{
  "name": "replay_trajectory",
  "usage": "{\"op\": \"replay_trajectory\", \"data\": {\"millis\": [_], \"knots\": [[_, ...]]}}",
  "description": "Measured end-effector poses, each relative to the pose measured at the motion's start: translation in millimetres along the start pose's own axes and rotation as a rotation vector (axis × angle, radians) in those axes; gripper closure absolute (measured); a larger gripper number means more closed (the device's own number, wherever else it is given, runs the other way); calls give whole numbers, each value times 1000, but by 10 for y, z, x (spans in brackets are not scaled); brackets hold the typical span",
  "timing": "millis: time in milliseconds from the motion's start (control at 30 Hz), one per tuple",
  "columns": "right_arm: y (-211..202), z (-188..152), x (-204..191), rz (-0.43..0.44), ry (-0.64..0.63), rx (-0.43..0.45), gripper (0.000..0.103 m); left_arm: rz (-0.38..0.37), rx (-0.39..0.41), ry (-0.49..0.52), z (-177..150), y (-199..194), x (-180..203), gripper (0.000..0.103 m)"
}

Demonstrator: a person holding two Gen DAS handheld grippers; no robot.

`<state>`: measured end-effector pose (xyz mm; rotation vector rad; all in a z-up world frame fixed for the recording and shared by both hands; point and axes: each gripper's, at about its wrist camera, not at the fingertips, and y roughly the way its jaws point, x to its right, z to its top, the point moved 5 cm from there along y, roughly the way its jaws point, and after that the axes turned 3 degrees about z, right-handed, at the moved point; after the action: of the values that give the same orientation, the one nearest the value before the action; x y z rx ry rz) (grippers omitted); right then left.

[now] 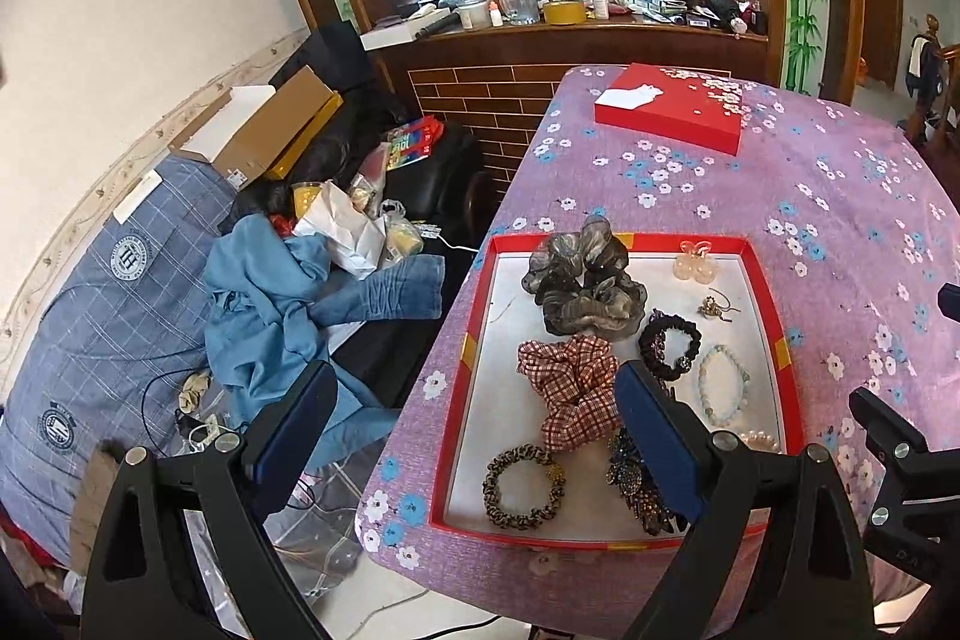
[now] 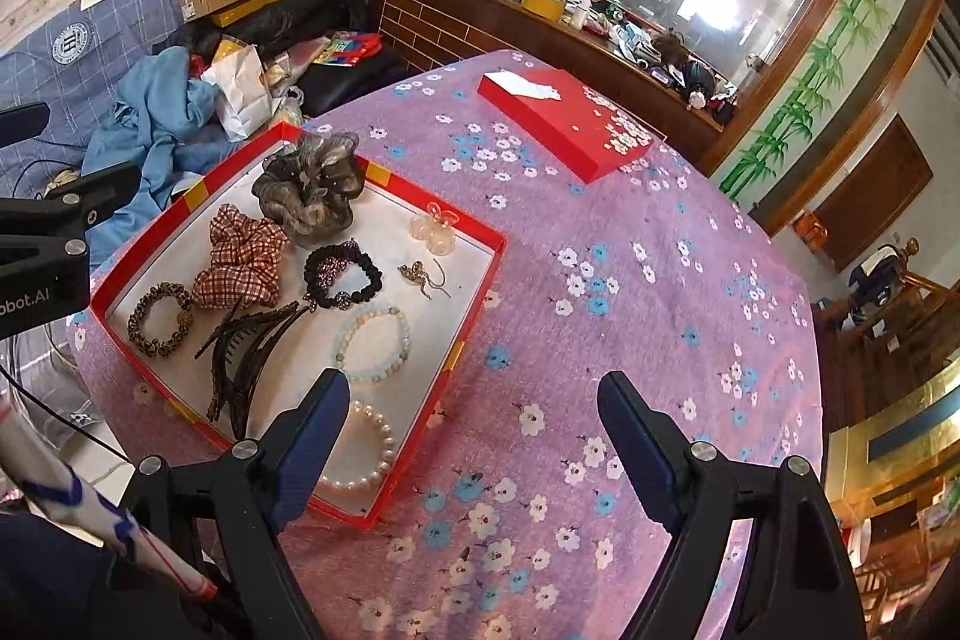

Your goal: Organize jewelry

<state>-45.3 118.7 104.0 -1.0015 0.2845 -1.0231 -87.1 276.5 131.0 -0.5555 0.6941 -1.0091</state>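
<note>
A red tray (image 1: 762, 274) (image 2: 474, 304) with a white floor lies on the purple flowered cloth. In it lie a grey scrunchie (image 1: 585, 280) (image 2: 312, 190), a checked scrunchie (image 1: 570, 388) (image 2: 243, 253), a leopard hair tie (image 1: 524, 484) (image 2: 161, 321), a black beaded tie (image 1: 669, 343) (image 2: 342, 274), a pale bead bracelet (image 1: 723, 385) (image 2: 372, 343), a pearl bracelet (image 2: 366, 451), dark hair clips (image 2: 246, 364) and a small gold brooch (image 2: 420, 277). My left gripper (image 1: 474, 409) hangs open above the tray's near left part. My right gripper (image 2: 474, 418) is open over the cloth beside the tray's right edge. Neither holds anything.
A red lid (image 1: 672, 112) (image 2: 564, 124) lies on the far part of the table. Left of the table a sofa holds blue clothes (image 1: 288, 292), bags and a cardboard box (image 1: 282, 124). Behind stands a wooden counter (image 1: 600, 34) crowded with bottles and jars.
</note>
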Motion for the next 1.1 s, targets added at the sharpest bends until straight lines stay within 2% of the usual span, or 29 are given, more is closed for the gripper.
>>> {"op": "replay_trajectory", "data": {"millis": [567,1100], "knots": [[-34,-43,-88,2,33,-4,14,13,7,40,-26,-47,-25,10],[-120,-147,-112,-35,50,-27,14,-29,17,58,-77,-60,-42,10]]}}
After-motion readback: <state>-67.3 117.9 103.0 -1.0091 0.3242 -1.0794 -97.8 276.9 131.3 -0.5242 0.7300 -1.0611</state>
